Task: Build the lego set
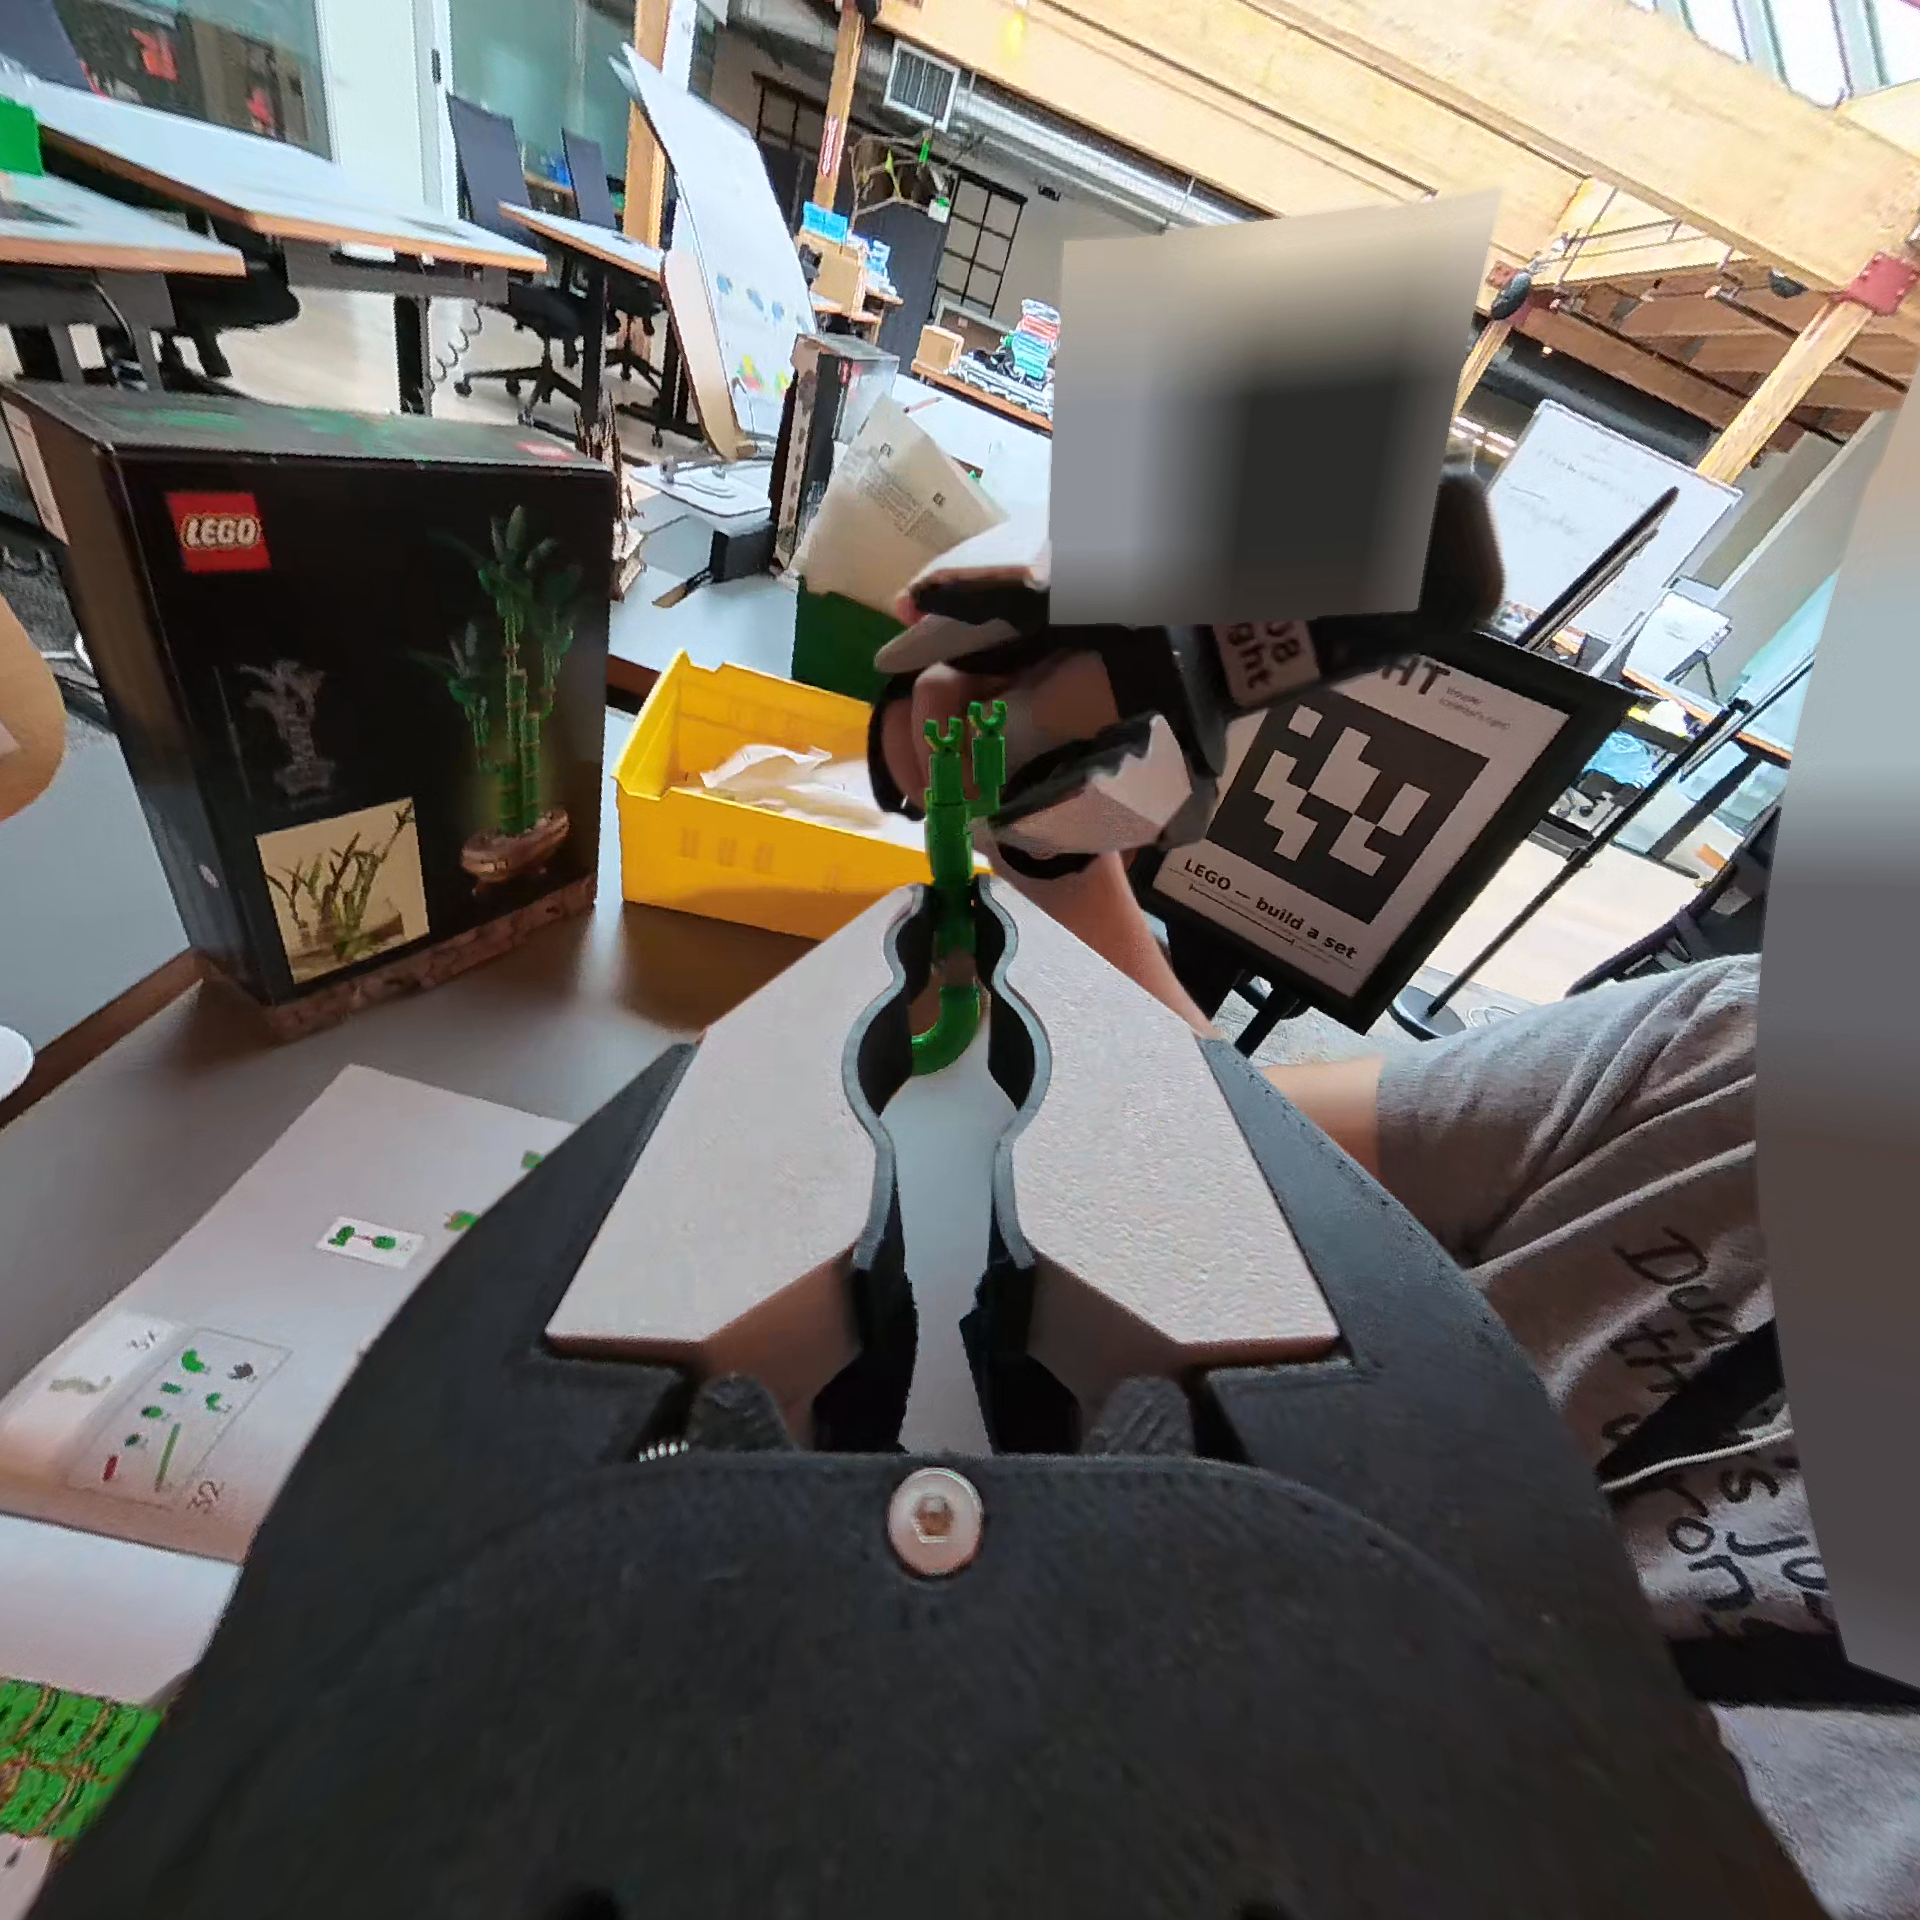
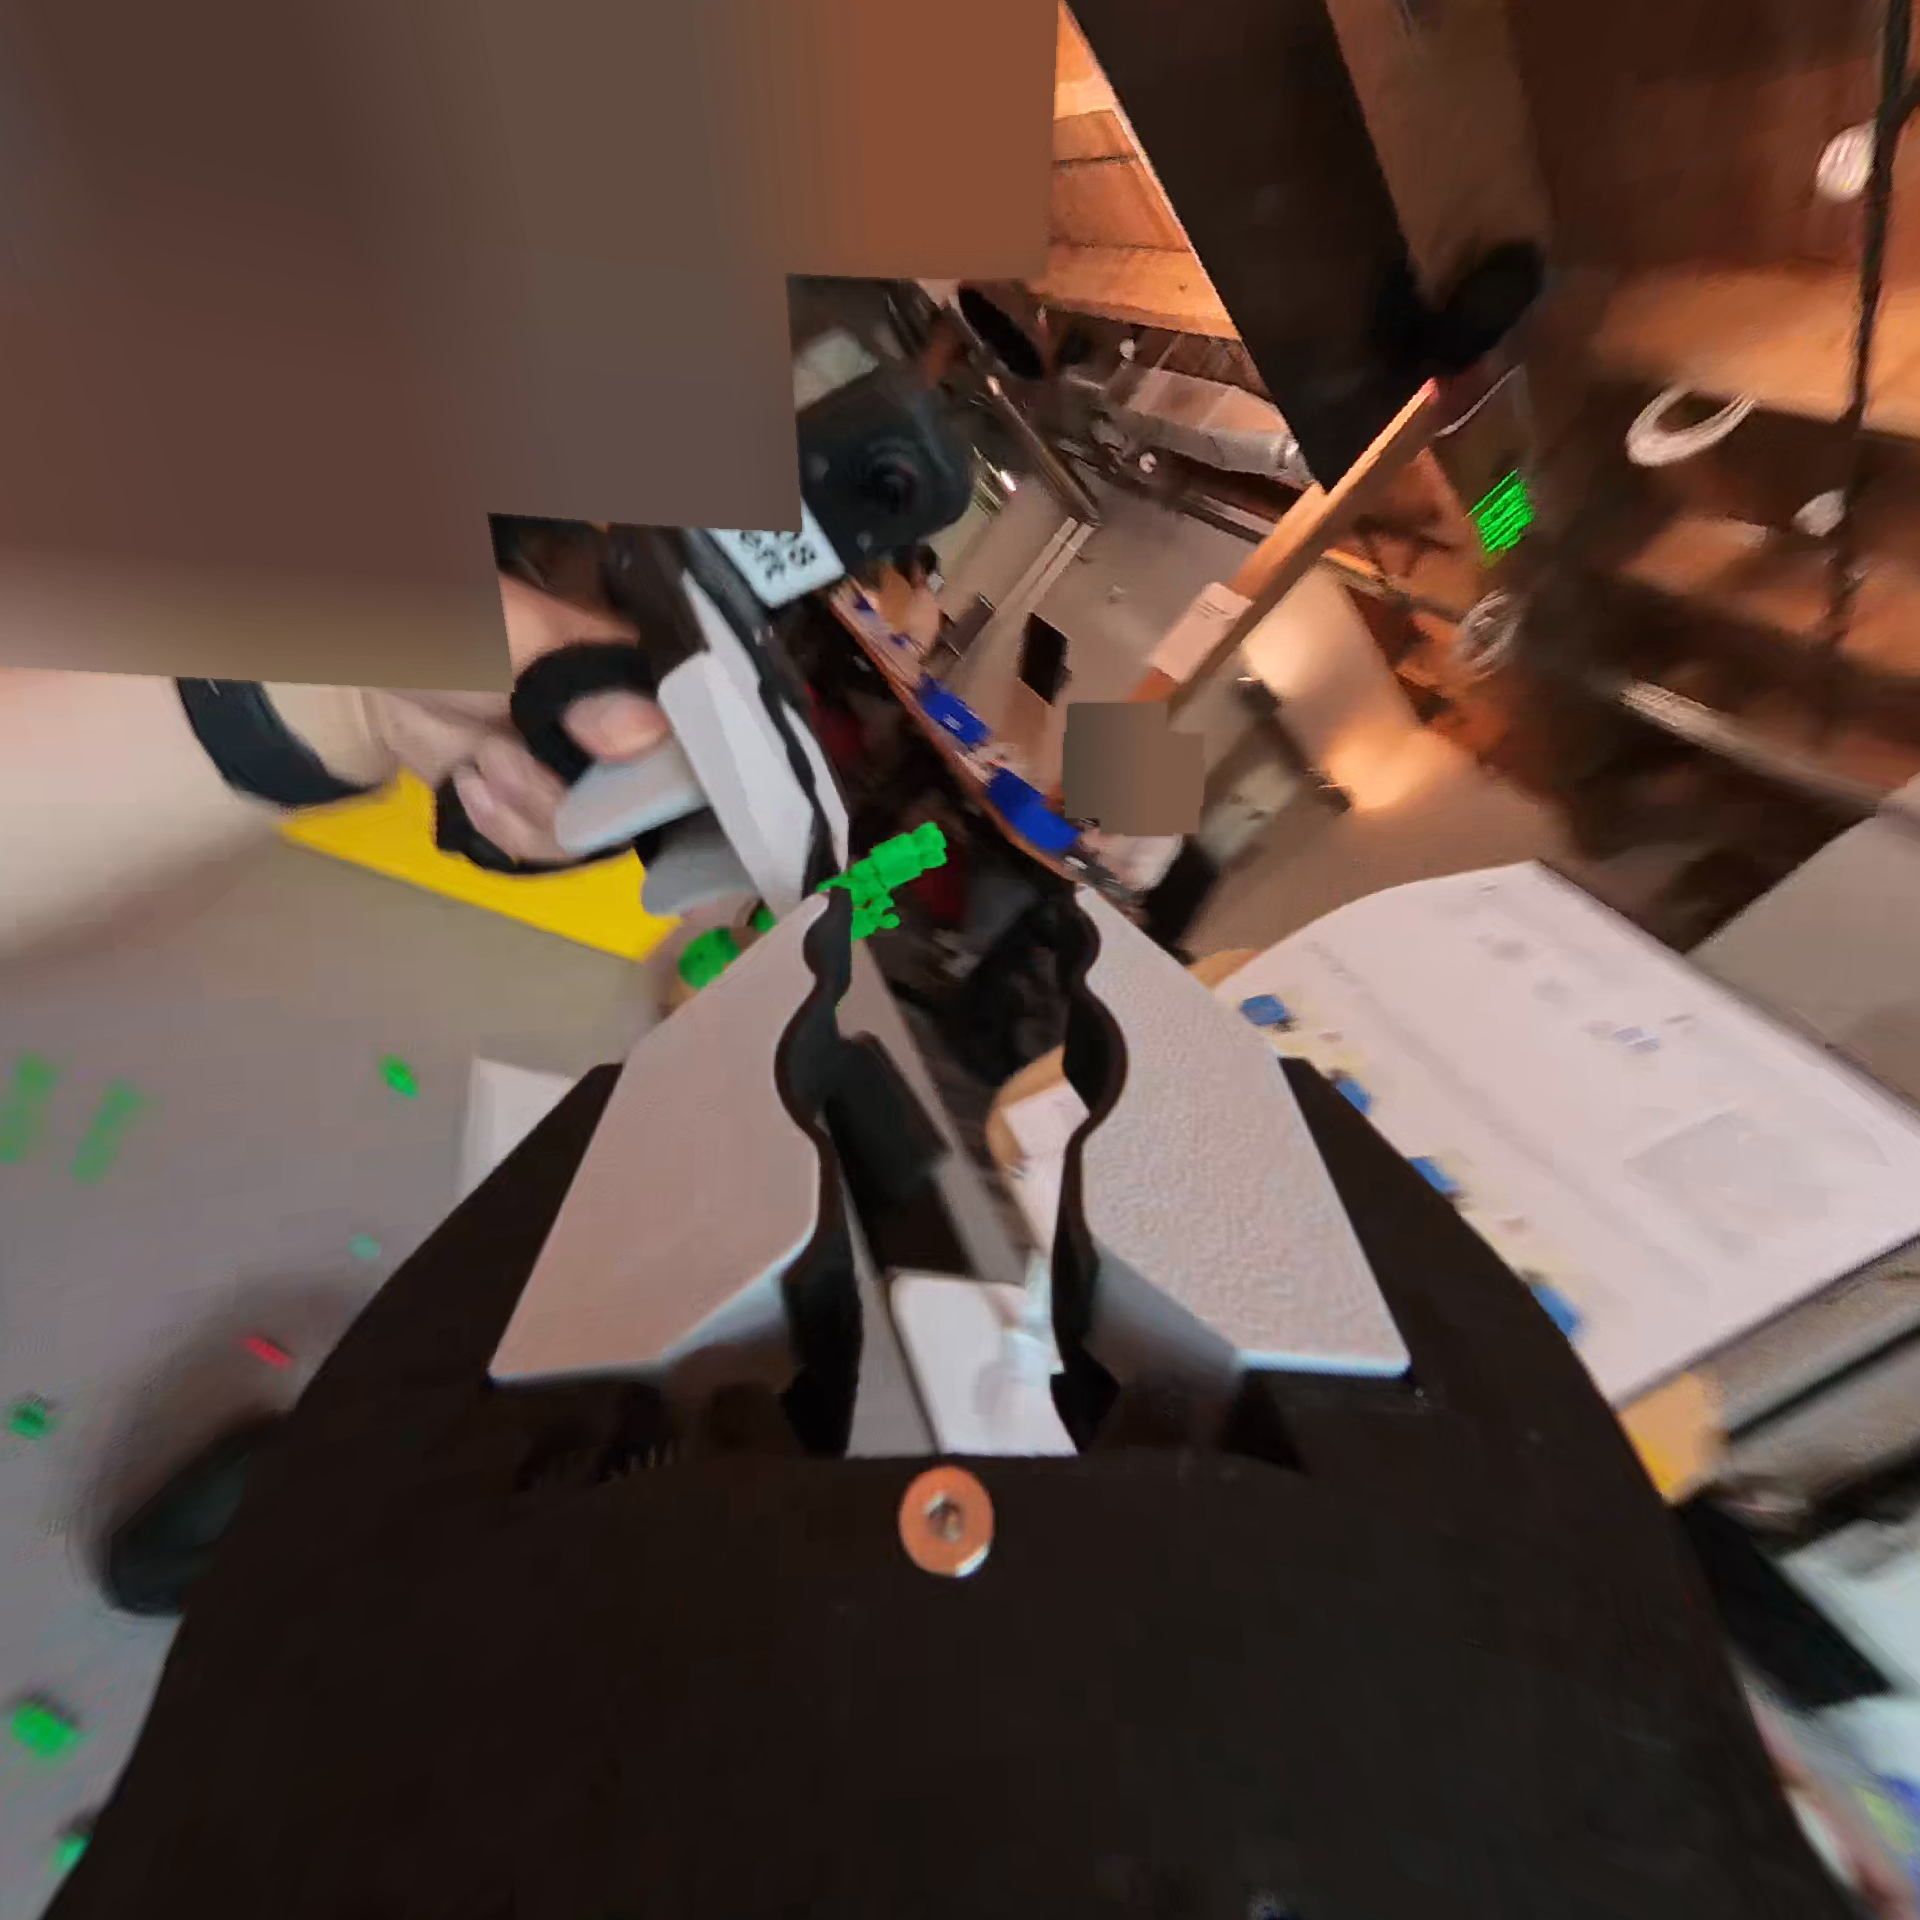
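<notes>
My left gripper [image 1: 951, 899] is shut on a green lego stem [image 1: 951, 800] and holds it upright above the dark table [image 1: 156, 1101]. The stem ends in two small clip tips at the top, and a curved green piece [image 1: 945, 1029] sits low between my fingers. My right gripper [image 2: 956, 925] is open and empty. In the left wrist view the right gripper [image 1: 977, 732] straddles the top of the stem without closing on it. In the right wrist view the green stem [image 2: 883, 873] sits by its left fingertip, with a white finger of the left gripper [image 2: 743, 769] behind it.
The lego set's box [image 1: 353, 707] stands at the left and a yellow bin [image 1: 748, 821] with bags sits behind the stem. An instruction booklet [image 1: 260, 1299] lies in front left. A framed marker sign [image 1: 1351, 831] stands at the right. Loose green pieces [image 2: 395, 1075] lie on the table. The tips of both grippers are at nearly the same place.
</notes>
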`<state>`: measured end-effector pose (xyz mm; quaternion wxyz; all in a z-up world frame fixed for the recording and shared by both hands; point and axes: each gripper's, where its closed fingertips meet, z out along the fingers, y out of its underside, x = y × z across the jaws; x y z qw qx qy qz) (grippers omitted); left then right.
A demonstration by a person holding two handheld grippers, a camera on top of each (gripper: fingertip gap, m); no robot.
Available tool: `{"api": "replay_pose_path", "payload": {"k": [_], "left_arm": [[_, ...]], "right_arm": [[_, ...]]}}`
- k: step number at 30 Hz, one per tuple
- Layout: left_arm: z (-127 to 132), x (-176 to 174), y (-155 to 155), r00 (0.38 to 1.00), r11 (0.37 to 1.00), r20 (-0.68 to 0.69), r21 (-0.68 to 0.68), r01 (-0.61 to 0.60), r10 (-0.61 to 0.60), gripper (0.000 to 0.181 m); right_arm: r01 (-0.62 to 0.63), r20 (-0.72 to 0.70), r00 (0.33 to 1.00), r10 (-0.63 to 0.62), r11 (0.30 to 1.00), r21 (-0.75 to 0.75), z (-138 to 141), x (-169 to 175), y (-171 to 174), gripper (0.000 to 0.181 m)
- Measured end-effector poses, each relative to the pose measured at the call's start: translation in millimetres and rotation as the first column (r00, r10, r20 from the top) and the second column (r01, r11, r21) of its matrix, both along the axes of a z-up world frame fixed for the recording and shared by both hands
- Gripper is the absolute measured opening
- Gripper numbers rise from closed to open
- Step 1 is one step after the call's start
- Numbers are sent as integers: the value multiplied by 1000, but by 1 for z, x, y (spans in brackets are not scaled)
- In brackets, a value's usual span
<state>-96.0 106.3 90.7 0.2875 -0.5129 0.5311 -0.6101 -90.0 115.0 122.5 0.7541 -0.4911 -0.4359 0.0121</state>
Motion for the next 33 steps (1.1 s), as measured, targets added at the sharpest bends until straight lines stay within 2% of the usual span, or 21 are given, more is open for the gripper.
{"api": "replay_pose_path", "payload": {"k": [1, 3, 5, 7, 11, 19, 33], "left_arm": [[-3, 0, 0, 1000, 1000, -19, -4, -1, 0, 4], [-7, 1, 2, 999, 1000, -41, -9, -12, 11, 5], [-10, 2, 2, 998, 1000, -60, -5, -17, 17, 5], [-11, 2, 2, 998, 1000, -68, 2, -19, 19, 5], [-14, 3, 3, 996, 999, -86, 28, -37, 39, 5], [-21, 5, 7, 990, 995, -118, 73, -72, 80, 5], [-22, 5, 5, 986, 988, -130, 128, -89, 106, 5]], "right_arm": [[47, 81, 995, -51, 998, 53, -4, -3, -1, 37], [92, 166, 980, -108, 991, 97, -8, -8, -1, 36], [96, 185, 976, -118, 988, 121, -6, -14, -3, 32], [128, 222, 963, -152, 985, 118, -10, -14, -1, 25], [192, 290, 932, -216, 975, 110, -17, -10, 4, 25], [246, 340, 902, -265, 964, 100, -23, -9, 10, 19], [246, 354, 900, -253, 967, 65, -26, -9, 9, 15]]}}
